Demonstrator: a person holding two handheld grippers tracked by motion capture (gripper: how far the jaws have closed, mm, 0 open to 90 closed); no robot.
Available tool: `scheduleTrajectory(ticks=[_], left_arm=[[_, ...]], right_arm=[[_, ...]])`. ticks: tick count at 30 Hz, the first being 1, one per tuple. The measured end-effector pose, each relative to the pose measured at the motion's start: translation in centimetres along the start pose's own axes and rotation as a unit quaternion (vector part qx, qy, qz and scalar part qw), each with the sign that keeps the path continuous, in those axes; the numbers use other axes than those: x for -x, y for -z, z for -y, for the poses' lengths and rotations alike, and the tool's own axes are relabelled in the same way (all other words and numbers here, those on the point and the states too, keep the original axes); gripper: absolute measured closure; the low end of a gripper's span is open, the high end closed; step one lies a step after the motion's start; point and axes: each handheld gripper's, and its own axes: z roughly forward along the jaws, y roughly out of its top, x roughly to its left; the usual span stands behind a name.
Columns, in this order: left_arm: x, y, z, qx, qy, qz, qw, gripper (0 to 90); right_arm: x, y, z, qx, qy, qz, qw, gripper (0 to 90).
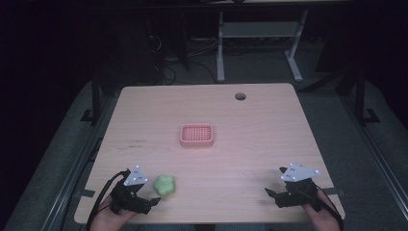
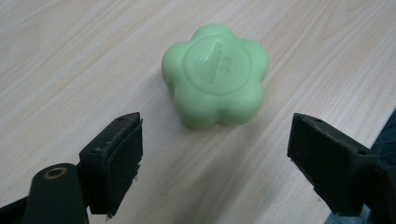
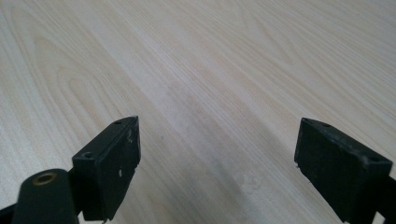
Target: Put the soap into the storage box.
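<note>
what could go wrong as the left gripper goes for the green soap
The green flower-shaped soap lies ahead of the open left gripper, not yet between its jaws, so closing now would likely catch nothing. Its lobed, rounded sides may let it slip or twist when squeezed. It also sits near the front edge of the table, so a nudge could push it off, and the pink basket is farther back, a long carry if the soap goes there.

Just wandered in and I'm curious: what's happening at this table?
A person holds a claw in each hand at a wooden table. The left claw is open, aimed at a green flower-shaped soap just ahead, not touching it. The right claw is open over bare wood. A pink basket sits mid-table.
</note>
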Motion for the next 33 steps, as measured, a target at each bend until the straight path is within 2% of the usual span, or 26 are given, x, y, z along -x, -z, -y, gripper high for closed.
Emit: scheduleTrajectory(ticks=[6, 8, 9, 10, 20, 22, 33], left_arm=[[0.6, -0.4, -1.1, -0.012, -0.019, 0.0, 0.9998, 18.0], [0.6, -0.5, -1.3, -0.019, -0.029, -0.002, 0.9994, 18.0], [0.6, -0.6, -1.4, -0.021, -0.031, -0.003, 0.9993, 18.0], [0.6, -0.7, -1.5, -0.022, -0.032, -0.003, 0.9993, 18.0], [0.5, -1.1, -2.8, -0.036, -0.041, 0.002, 0.9985, 18.0], [0.4, -1.4, -3.1, -0.045, -0.05, 0.001, 0.9977, 18.0], [0.7, -2.8, -4.4, -0.073, -0.068, 0.003, 0.9949, 17.6]], right_arm=[[0.3, 0.1, 0.1, -0.002, 0.011, 0.004, 0.9999, 13.8], [0.3, 0.1, 0.1, -0.003, 0.009, 0.004, 0.9999, 13.8], [0.2, 0.1, 0.1, 0.0, 0.0, 0.003, 1.0, 13.9], [0.1, 0.1, 0.1, 0.001, -0.006, 0.003, 1.0, 13.8], [0.3, 0.2, 0.2, 0.001, -0.002, 0.004, 1.0, 13.8], [0.3, 0.2, 0.2, 0.001, -0.002, 0.004, 1.0, 13.9], [0.3, 0.3, 0.2, 0.003, -0.003, 0.001, 1.0, 13.9]])
